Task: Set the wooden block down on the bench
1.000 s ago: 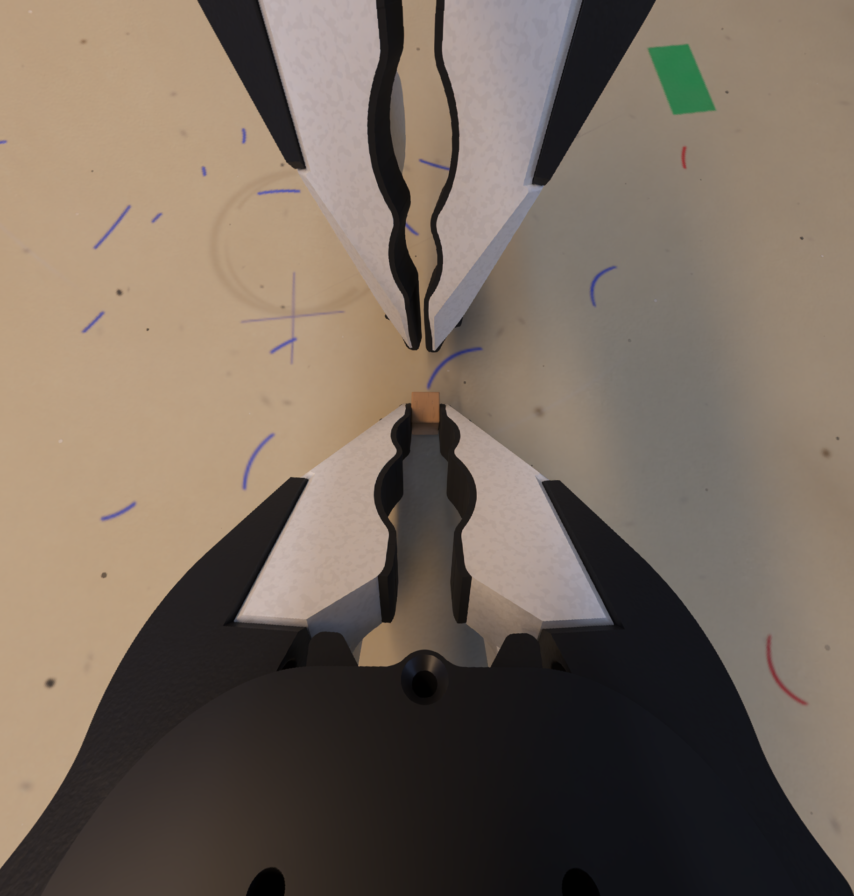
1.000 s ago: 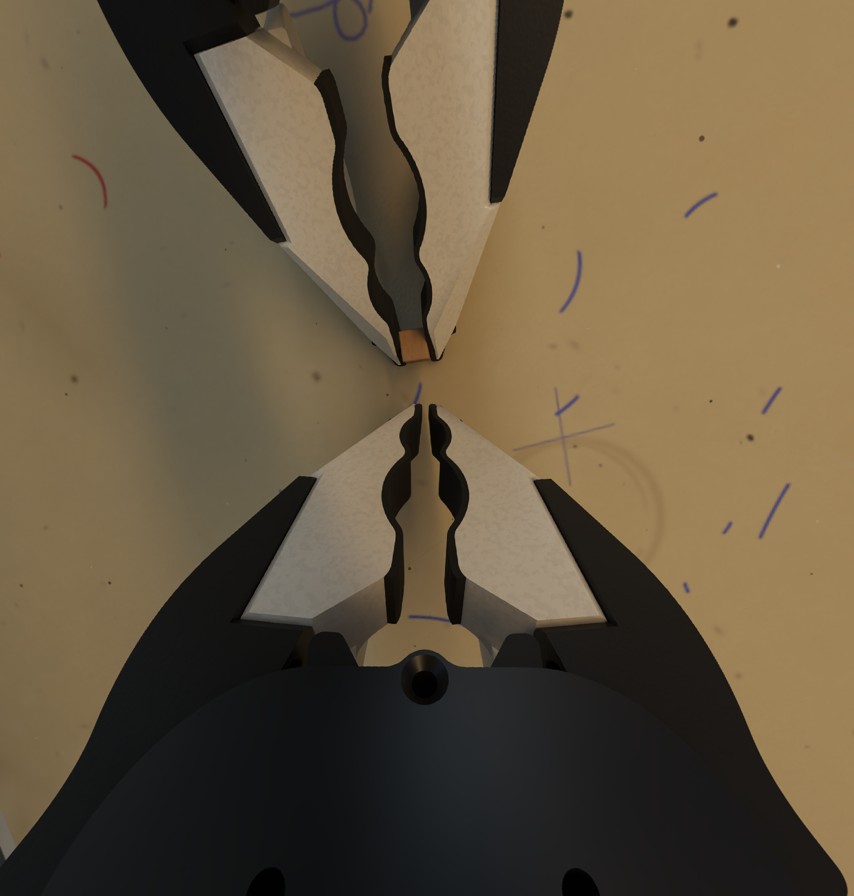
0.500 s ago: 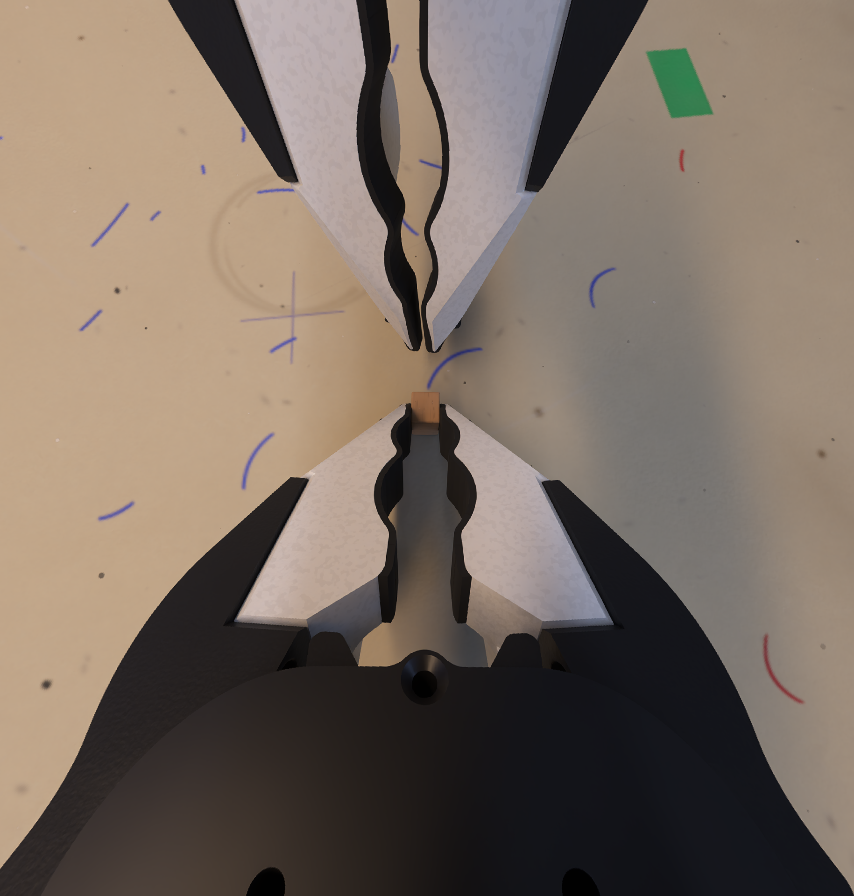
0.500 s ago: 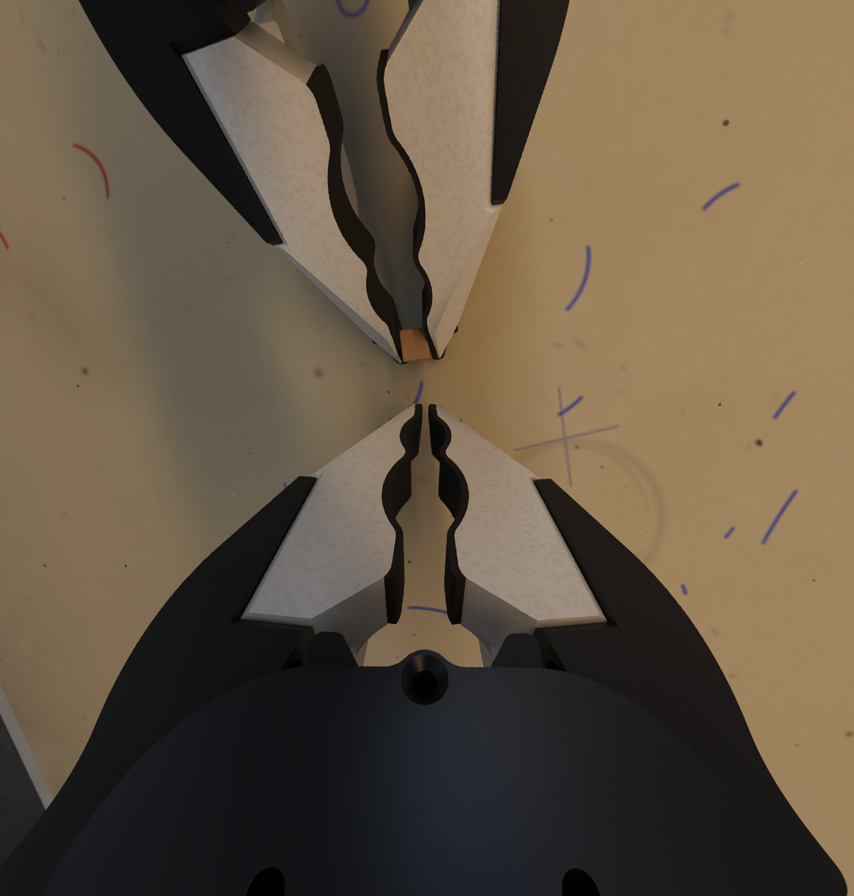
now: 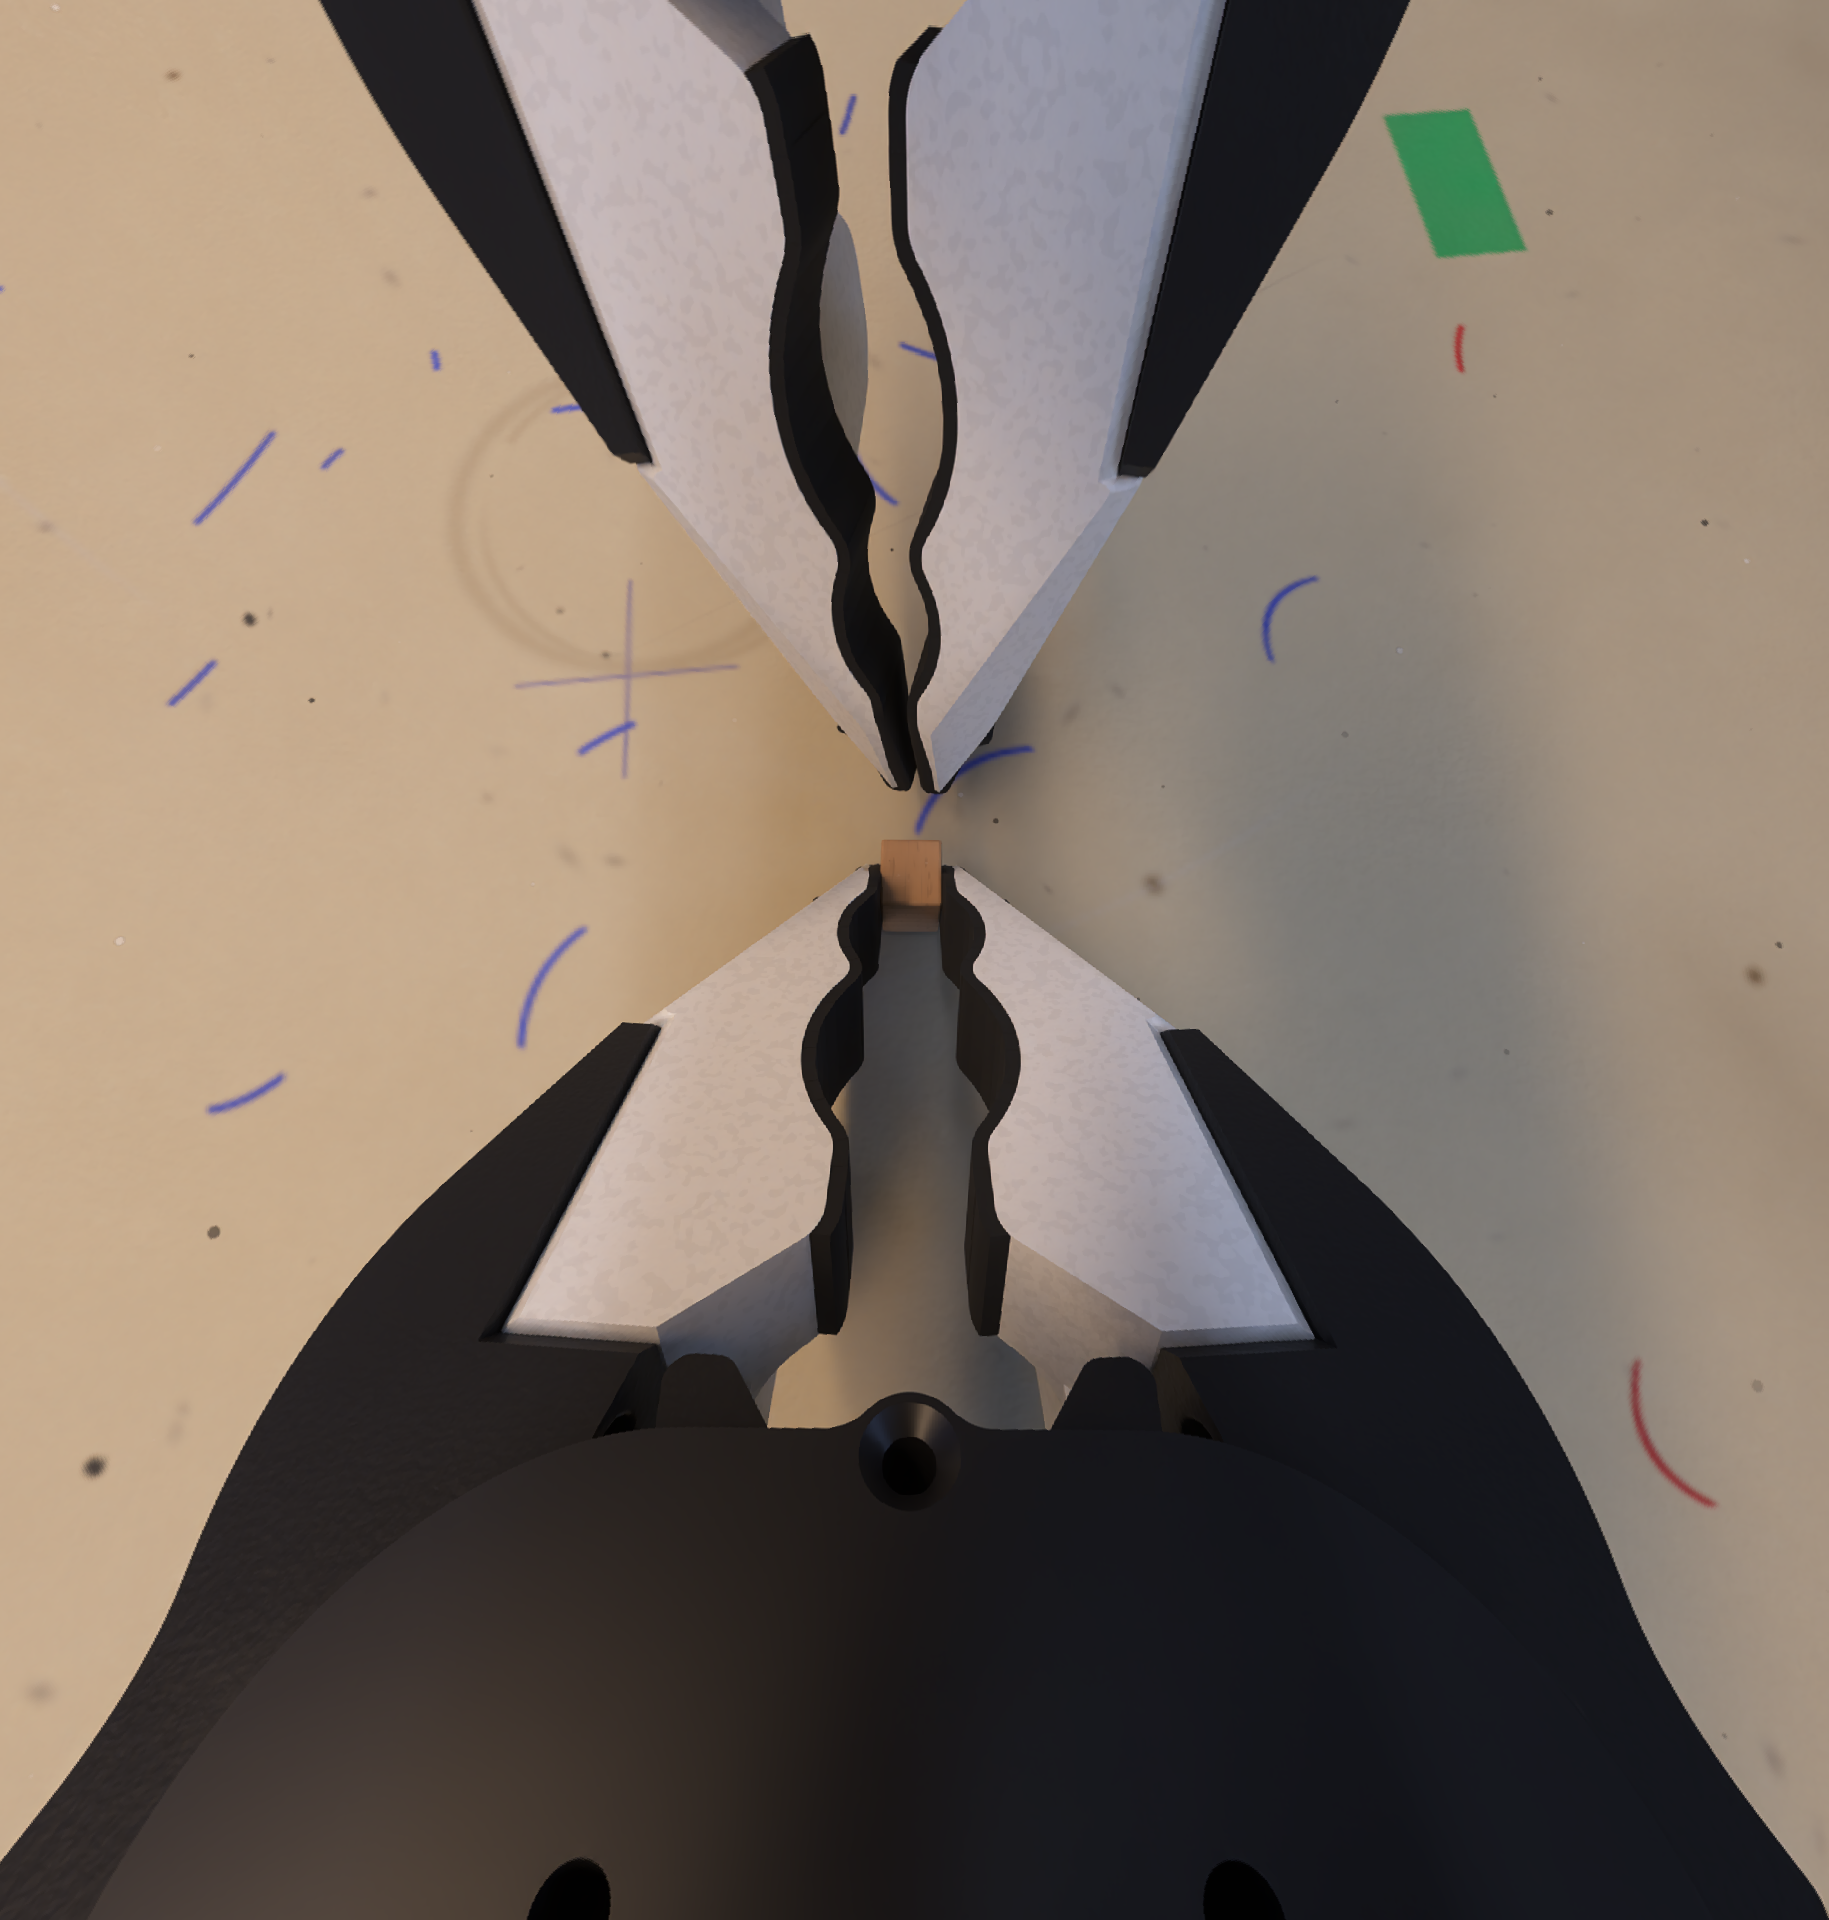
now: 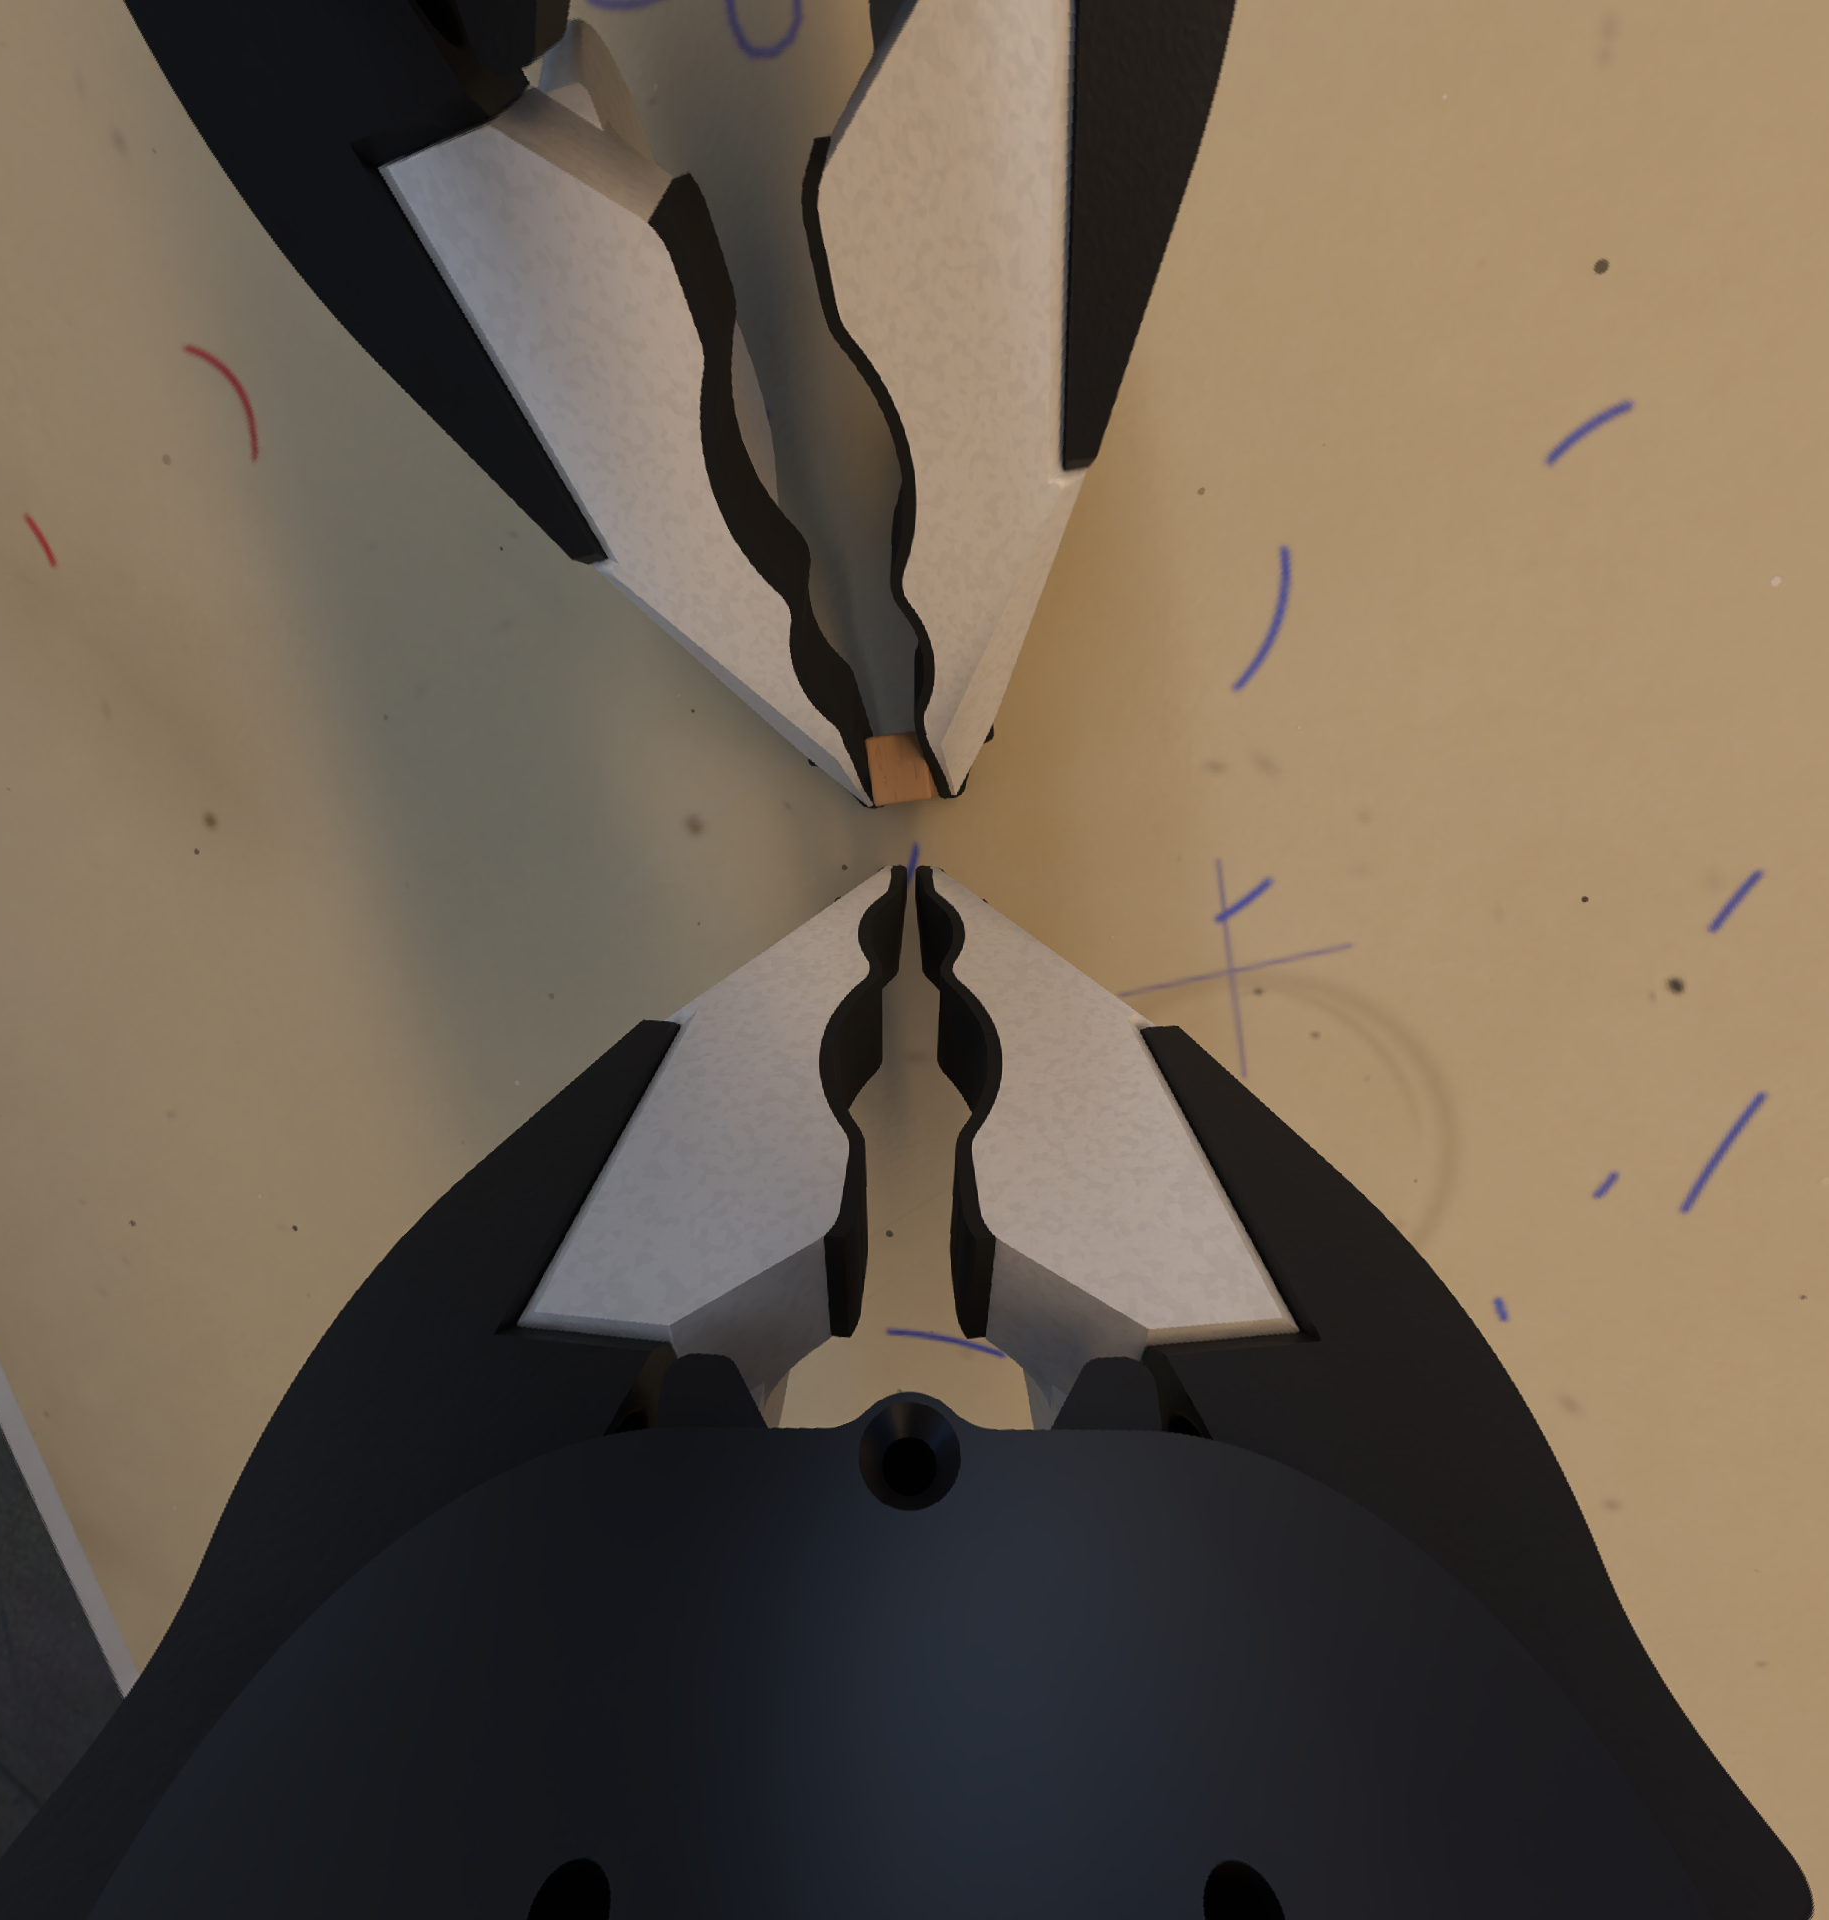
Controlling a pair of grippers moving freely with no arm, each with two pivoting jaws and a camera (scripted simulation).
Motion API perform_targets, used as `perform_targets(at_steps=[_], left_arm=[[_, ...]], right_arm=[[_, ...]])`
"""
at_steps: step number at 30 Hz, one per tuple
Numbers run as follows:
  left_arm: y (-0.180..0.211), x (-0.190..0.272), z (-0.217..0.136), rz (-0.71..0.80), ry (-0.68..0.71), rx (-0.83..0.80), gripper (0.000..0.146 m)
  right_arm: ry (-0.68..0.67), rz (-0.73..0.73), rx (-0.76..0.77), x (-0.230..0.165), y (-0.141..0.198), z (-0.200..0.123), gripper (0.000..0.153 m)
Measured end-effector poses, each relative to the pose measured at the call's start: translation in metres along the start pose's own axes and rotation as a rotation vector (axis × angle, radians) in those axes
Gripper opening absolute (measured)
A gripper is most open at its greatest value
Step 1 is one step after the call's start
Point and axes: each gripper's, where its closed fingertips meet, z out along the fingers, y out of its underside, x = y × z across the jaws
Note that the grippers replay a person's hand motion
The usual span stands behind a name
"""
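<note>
A small wooden block (image 5: 911,873) is pinched between the fingertips of my left gripper (image 5: 911,883), which is shut on it above the tan bench (image 5: 266,883). The block also shows in the right wrist view (image 6: 898,769), held by the left gripper (image 6: 902,774) opposite. My right gripper (image 6: 910,878) is shut and empty, tip to tip with the left one, a small gap apart. In the left wrist view the right gripper (image 5: 915,779) points at the block from the far side.
The bench top carries blue and red pen marks, a faint ring stain (image 5: 598,540) and a green tape patch (image 5: 1453,182). The bench edge (image 6: 48,1507) shows at the lower left of the right wrist view, with dark floor beyond.
The right gripper has tilted and drifted slightly; more of the bench edge shows in its view. The left gripper and the block have stayed put.
</note>
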Motion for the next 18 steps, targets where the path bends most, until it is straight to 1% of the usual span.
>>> perform_targets(at_steps=[18], left_arm=[[-0.0003,-0.0025,-0.0001,-0.021,0.0,0.005,0.01]], right_arm=[[-0.021,0.149,0.307,0.0017,0.0008,-0.004,0.001]])
